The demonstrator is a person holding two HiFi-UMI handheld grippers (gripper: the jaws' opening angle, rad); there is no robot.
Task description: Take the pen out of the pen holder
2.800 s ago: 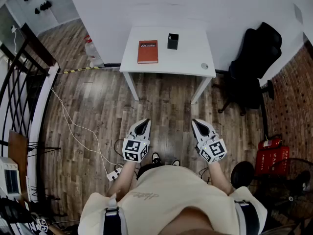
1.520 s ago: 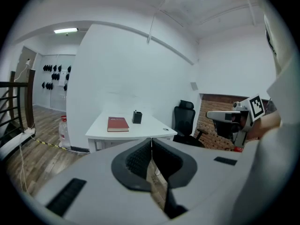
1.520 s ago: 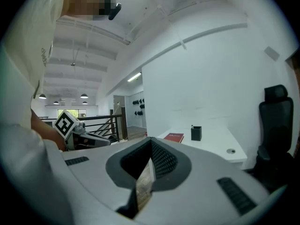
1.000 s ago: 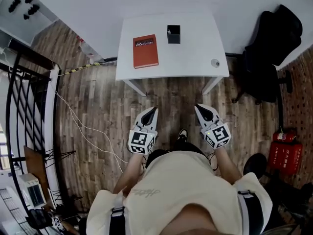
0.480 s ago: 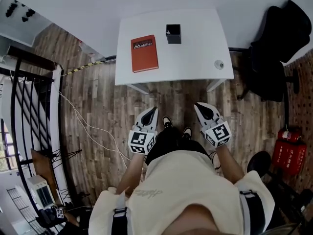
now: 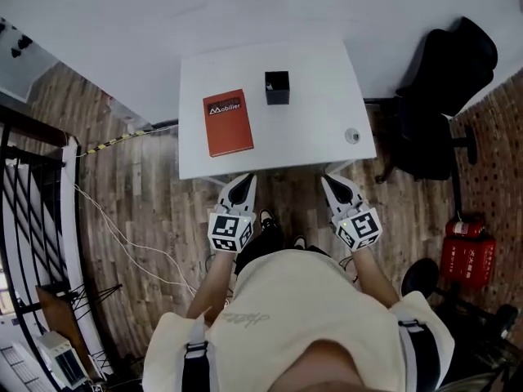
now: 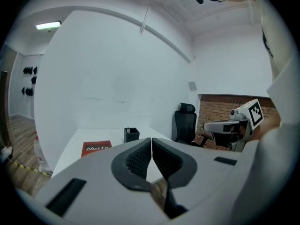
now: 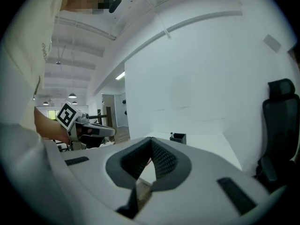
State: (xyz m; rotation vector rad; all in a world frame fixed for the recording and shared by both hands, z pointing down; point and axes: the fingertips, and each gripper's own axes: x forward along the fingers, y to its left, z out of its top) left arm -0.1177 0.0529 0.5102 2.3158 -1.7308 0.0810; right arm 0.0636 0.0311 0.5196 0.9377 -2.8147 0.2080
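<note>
We held the left gripper and right gripper clenched on nothing at the near edge of the table — well short of the pen holder standing mid-table, its pen too small to see — so reaching in unopened could topple it.

In the head view, whatever stands in the pen holder is too small to tell. A small round object at the counter's four o'clock corner is too small to name.
</note>
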